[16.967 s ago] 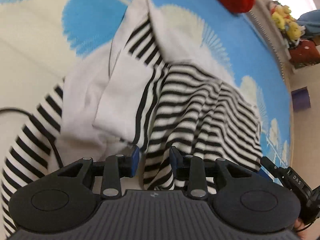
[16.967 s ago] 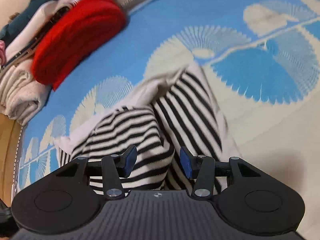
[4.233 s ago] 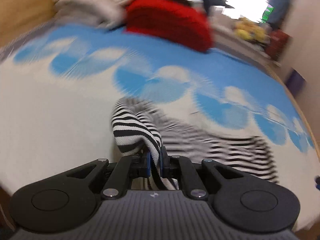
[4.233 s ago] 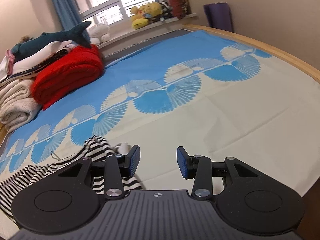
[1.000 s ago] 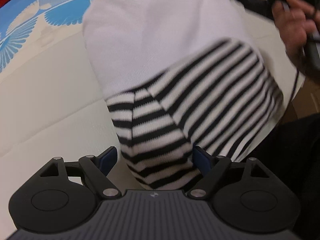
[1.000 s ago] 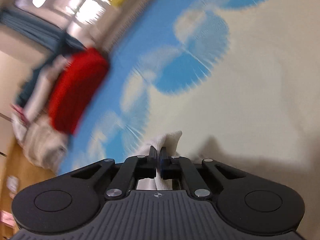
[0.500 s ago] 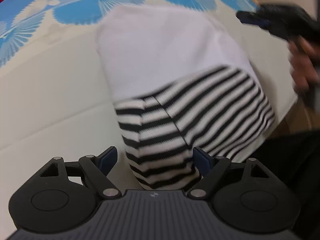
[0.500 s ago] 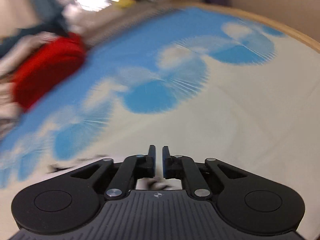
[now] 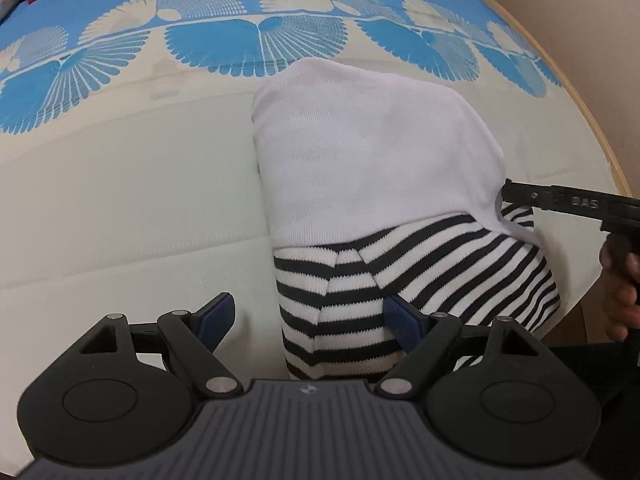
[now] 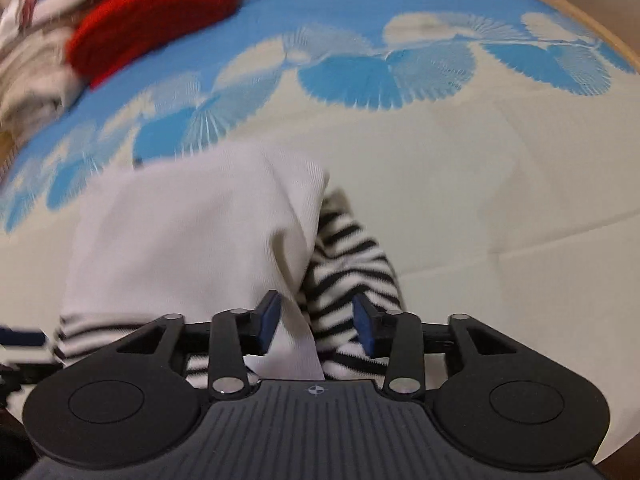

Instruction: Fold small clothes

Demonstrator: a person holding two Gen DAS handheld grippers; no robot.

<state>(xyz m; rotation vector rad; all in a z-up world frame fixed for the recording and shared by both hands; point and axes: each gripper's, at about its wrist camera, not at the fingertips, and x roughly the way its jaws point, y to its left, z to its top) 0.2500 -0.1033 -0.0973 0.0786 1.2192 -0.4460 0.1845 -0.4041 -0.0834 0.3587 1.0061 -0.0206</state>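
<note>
Left wrist view | right tool (image 10: pixel 316 322) has just let go, fingers now sitting apart | left tool (image 9: pixel 308 316) gaping wide | striped garment (image 9: pixel 380 184) lying folded at the bed's (image 9: pixel 120 200) near edge.

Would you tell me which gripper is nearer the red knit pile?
Probably right: the right gripper faces the red knit pile across the bed, while the left gripper shows only its edge at far left.

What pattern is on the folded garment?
Plain white above, black-and-white stripes below on the garment; clearest in the left wrist view.
</note>
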